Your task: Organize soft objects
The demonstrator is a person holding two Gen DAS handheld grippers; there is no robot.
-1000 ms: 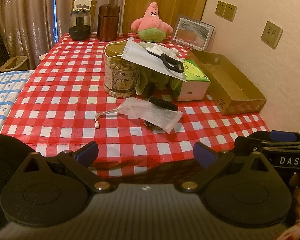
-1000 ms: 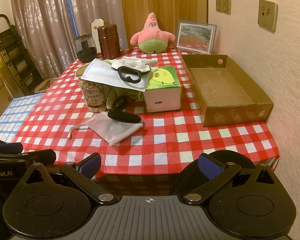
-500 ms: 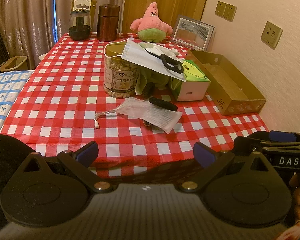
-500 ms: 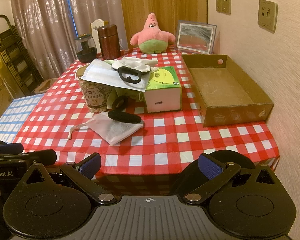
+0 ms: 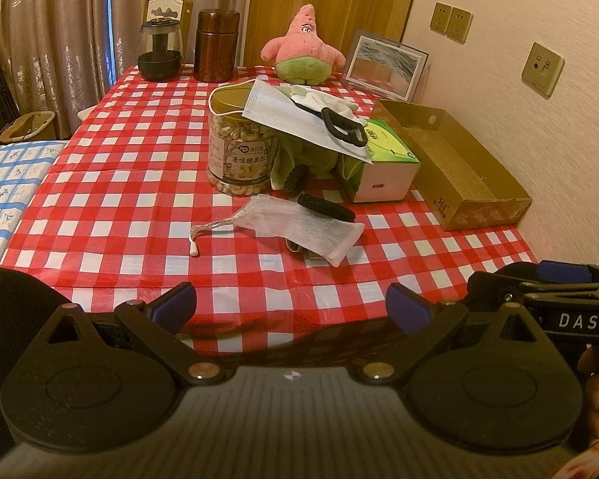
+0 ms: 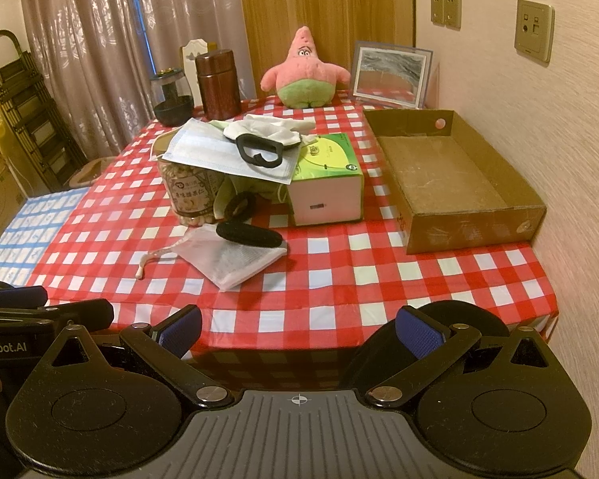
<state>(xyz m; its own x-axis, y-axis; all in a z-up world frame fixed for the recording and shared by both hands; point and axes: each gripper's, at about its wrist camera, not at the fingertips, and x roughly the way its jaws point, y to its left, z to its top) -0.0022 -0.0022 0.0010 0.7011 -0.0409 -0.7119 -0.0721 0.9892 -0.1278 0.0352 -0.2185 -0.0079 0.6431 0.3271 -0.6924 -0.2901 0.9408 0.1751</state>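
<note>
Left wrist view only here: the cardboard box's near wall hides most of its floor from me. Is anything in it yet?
Observer: No. The right wrist view looks down into the cardboard box, and its floor is bare.
Operator: And the right gripper's jaws? I see it only side-on at my right edge.
Observer: The right gripper has its jaws wide open and holds nothing. It is just short of the near edge of the table.

A face mask (image 5: 295, 117) hides most of the green cloth (image 5: 315, 155) beneath it.
</note>
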